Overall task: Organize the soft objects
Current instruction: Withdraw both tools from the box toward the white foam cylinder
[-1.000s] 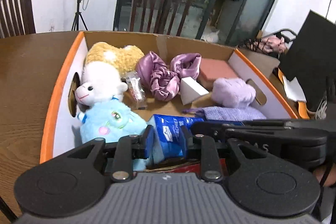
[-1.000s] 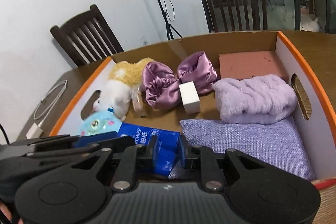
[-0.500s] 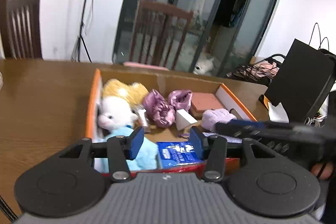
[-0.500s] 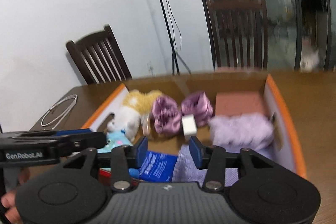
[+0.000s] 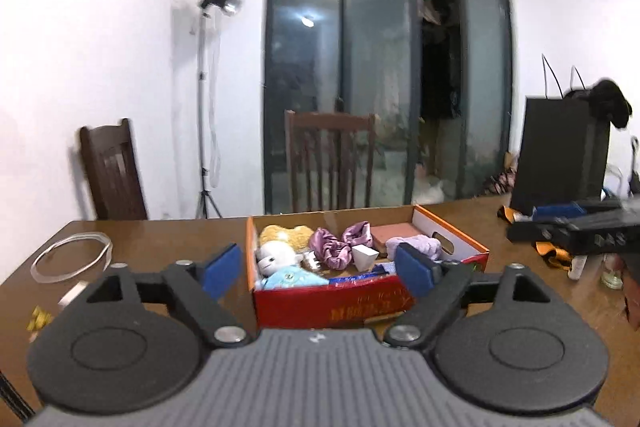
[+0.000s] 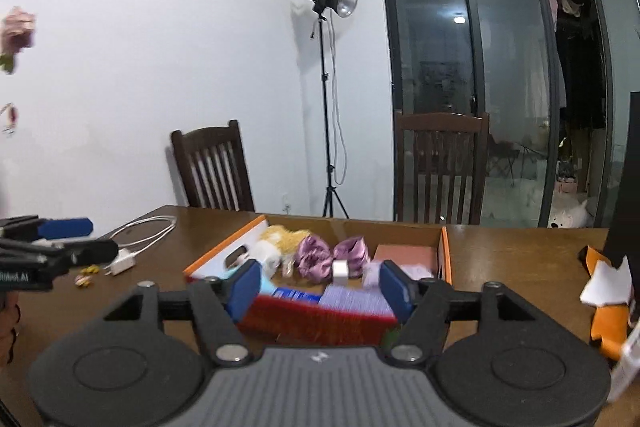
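A red and orange cardboard box [image 5: 332,303] [image 6: 320,321] stands on the brown table. It holds a yellow plush [image 5: 285,235], a white plush [image 5: 275,255], a blue plush [image 5: 294,277], purple satin scrunchies [image 5: 334,247] [image 6: 316,255], a white wedge sponge [image 5: 364,255], a lilac fluffy cloth [image 5: 414,245], a pink sponge [image 5: 394,230] and a blue tissue pack [image 6: 296,295]. My left gripper [image 5: 318,269] is open and empty, above and in front of the box. My right gripper [image 6: 320,285] is open and empty, also in front of the box.
A white cable loop [image 5: 72,255] [image 6: 146,229] and a white charger [image 6: 122,263] lie on the table left of the box. A black paper bag [image 5: 560,151] and orange items [image 6: 608,315] sit at the right. Wooden chairs [image 5: 328,163] stand behind the table.
Both grippers let go of the blue tissue pack, opened wide, and pulled back and up from the box. The pack now lies in the box's front.
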{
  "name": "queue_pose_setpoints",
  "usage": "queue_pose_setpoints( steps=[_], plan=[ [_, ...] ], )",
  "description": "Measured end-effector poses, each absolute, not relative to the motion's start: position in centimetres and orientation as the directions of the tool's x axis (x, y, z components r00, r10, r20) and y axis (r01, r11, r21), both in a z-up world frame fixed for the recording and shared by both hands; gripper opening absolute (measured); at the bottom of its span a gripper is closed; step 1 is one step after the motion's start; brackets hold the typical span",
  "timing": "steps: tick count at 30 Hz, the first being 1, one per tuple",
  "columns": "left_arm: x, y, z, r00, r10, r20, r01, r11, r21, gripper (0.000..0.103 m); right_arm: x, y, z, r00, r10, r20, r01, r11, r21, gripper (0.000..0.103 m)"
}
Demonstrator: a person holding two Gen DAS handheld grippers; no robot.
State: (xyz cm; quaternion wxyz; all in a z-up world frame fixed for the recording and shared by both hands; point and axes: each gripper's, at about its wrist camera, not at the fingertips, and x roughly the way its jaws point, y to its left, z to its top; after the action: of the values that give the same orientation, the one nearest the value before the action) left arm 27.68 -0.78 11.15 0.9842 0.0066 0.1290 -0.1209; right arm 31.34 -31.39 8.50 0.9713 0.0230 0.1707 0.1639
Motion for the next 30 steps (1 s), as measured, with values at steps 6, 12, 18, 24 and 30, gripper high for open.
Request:
queue_pose_setpoints(
  steps=[6,12,18,24,30],
  plan=[
    [22.1,0.8,8.6,0.937,-0.209,-0.281,0.178,0.975,-0.133,0.094,24.8,-33.4,6.3,0.897,0.338,-0.286,-0.288,0.936,0.201,0.077],
    [18.2,1.9,5.4,0.903,-0.192,-0.385,0.135,0.976,-0.171,0.095,19.1,-32.8,2.8,0.893,0.304,-0.332,-0.264,0.951,0.162,0.081],
    [16.6,2.8,4.0,0.888,-0.179,-0.424,0.118,0.979,-0.165,0.095,16.3,-31.4,1.0,0.854,0.346,-0.39,-0.312,0.938,0.149,0.081],
    [17.0,2.8,4.0,0.895,-0.15,-0.42,0.093,0.984,-0.154,0.095,16.8,-30.7,1.4,0.852,0.351,-0.389,-0.31,0.936,0.166,0.08],
    [19.6,3.6,2.9,0.858,-0.206,-0.471,0.096,0.964,-0.246,0.077,18.8,-28.6,0.3,0.809,0.384,-0.445,-0.329,0.923,0.197,0.07]
  ],
)
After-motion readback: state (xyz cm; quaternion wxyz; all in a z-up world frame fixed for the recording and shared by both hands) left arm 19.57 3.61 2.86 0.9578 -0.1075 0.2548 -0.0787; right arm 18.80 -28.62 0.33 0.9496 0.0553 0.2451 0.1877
